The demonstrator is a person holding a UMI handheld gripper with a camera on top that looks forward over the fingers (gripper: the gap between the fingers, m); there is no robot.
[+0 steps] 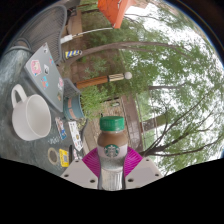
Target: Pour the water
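With my jaws pinching the bottle point(112, 150) and lifted off the tabletop point(20, 70), I judge tipping over the white mug point(29, 112) comes next.

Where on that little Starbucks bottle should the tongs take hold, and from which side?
Around the labelled body of the bottle, coming in level from the side, as the tongs do here. The bottle stands upright between the pink pads, its straight walls wider than the brown cap. The white mug sits beyond, off to one side.

Outdoor setting, park or yard: trees point(150, 60) with green foliage 12 to 3 o'clock, daylight sky, glass-topped table point(20, 70) at 9 o'clock.
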